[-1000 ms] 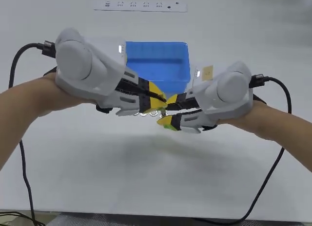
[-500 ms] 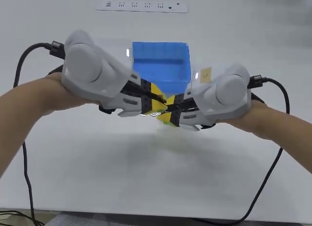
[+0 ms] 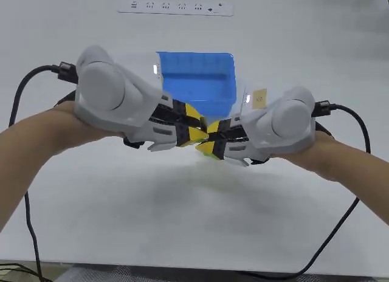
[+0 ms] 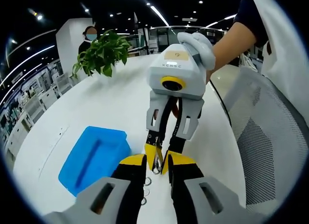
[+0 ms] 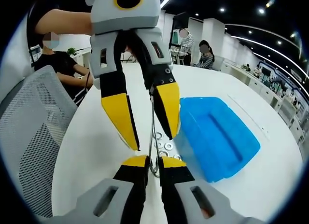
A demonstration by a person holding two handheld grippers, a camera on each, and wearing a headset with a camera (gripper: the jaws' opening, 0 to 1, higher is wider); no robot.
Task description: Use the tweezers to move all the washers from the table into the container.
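The grippers meet tip to tip in front of the blue container (image 3: 197, 75). My right gripper (image 5: 147, 162) is shut on the thin metal tweezers (image 5: 153, 113), which run forward between the spread yellow fingertips of my left gripper (image 5: 148, 130). In the left gripper view, my left gripper (image 4: 158, 160) stands open around the right gripper's closed tips and the tweezers' end (image 4: 156, 169). Several washers (image 5: 164, 146) lie on the white table beside the container (image 5: 217, 137); two washers (image 4: 144, 184) show under the jaws. In the head view, left gripper (image 3: 196, 125) and right gripper (image 3: 208, 141) hide the washers.
A white power strip (image 3: 176, 6) lies at the table's far edge. Black cables (image 3: 27, 87) trail from both grippers off the near edge. A mesh chair (image 4: 270, 151) stands beside the table, a potted plant (image 4: 101, 52) farther off, and people sit in the background.
The left gripper has moved right until its tips meet the right gripper's. The washers that showed between the two grippers in the head view are now covered.
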